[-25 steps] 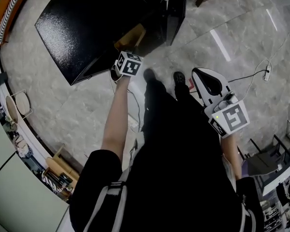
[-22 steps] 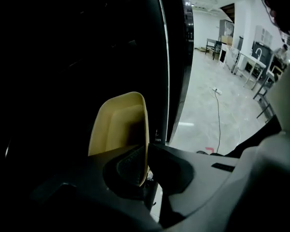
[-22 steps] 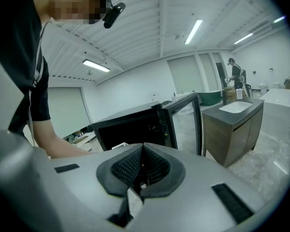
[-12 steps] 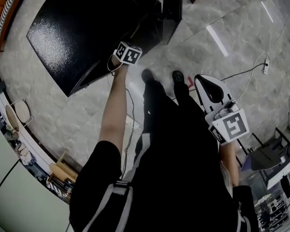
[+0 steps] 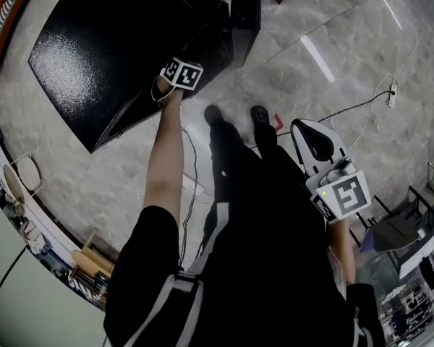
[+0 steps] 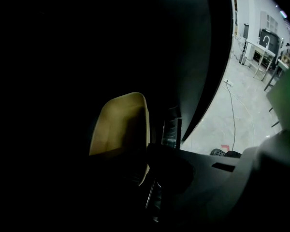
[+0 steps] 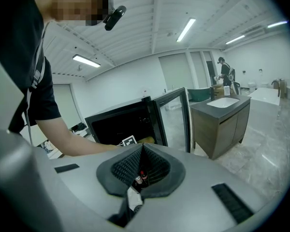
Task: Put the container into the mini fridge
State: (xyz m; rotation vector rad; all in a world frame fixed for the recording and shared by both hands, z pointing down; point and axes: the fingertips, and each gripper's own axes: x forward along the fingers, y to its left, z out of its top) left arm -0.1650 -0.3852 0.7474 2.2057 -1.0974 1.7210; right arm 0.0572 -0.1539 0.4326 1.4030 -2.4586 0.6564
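Marble floor (image 5: 116, 172), open mini fridge (image 5: 108, 49). Left gripper (image 5: 181, 74) jaws clamp a tan container (image 6: 120, 124) inside; right gripper (image 7: 140, 149) jaws closed.

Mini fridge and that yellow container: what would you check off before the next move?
1. Door of the mini fridge open: ok, it stands wide.
2. Container inside the dark fridge: ok.
3. Container set down and supported: cannot tell, too dark.
4. Left gripper holding the container: cannot tell, its jaws are lost in shadow.
5. Right gripper away from the fridge, jaws together, empty: ok.
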